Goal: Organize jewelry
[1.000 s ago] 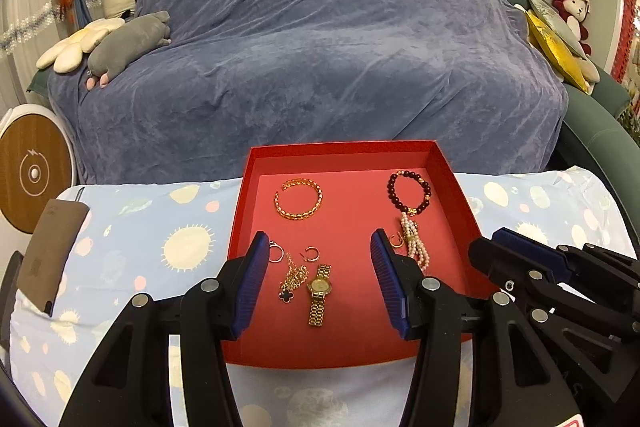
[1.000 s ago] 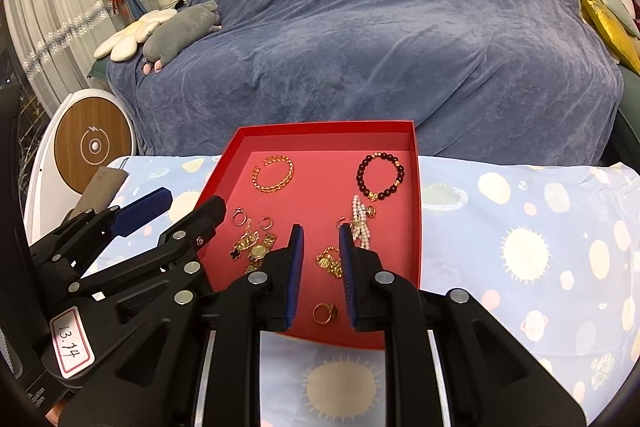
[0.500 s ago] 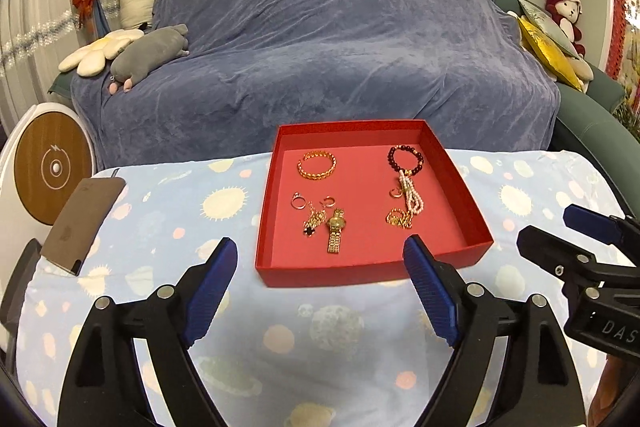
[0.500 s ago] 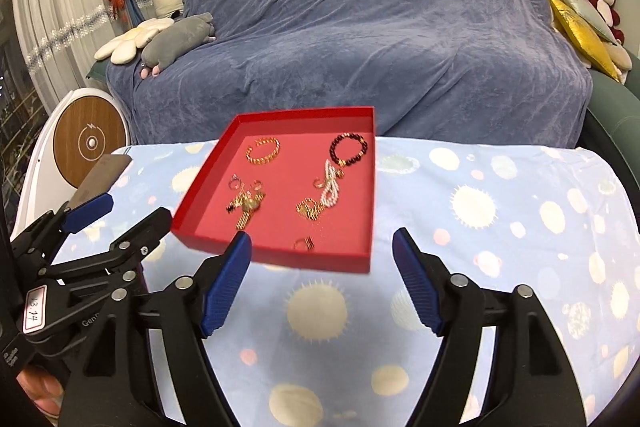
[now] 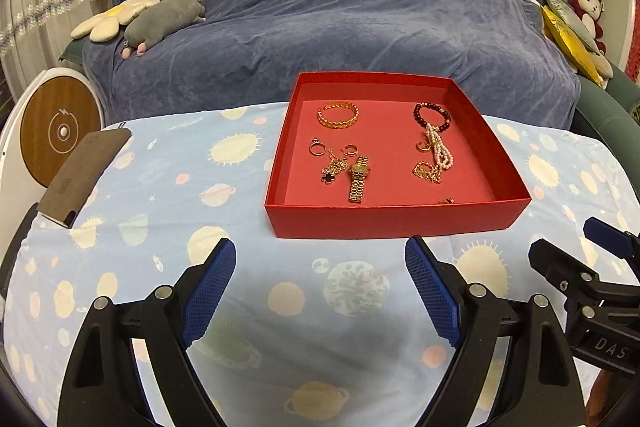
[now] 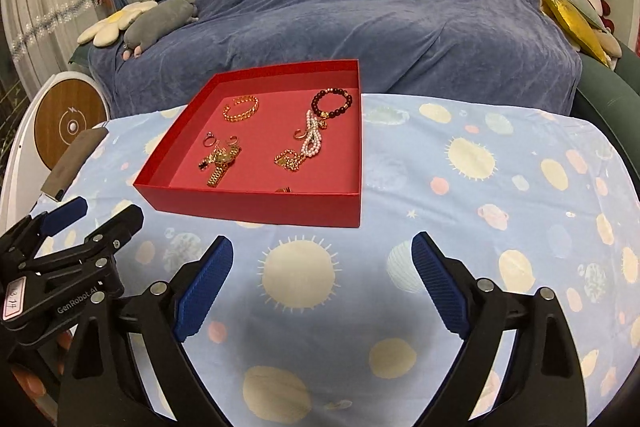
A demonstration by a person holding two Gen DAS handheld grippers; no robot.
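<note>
both grippers backed off the red tray, jaws wide and empty

a second ago our right gripper [image 6: 318, 281] was nearly closed over the gold chain [image 6: 289, 159] inside the red tray [image 5: 400, 217]; now it and our left gripper [image 5: 320, 293] hang over the planet-print cloth [image 6: 460, 211], short of the tray. the gold watch [image 5: 358, 177], pearl strand [image 5: 440, 151], dark bead bracelet [image 5: 432, 115] and gold bangle [image 5: 338, 115] all lie in the tray, so we judge the sorting done or nearly so.

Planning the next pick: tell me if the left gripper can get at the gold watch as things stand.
Probably yes. The left gripper is open and empty, facing the red tray. The watch lies flat, apart from its neighbours except the clover chain beside it. Only the tray's low front wall must be cleared.
</note>
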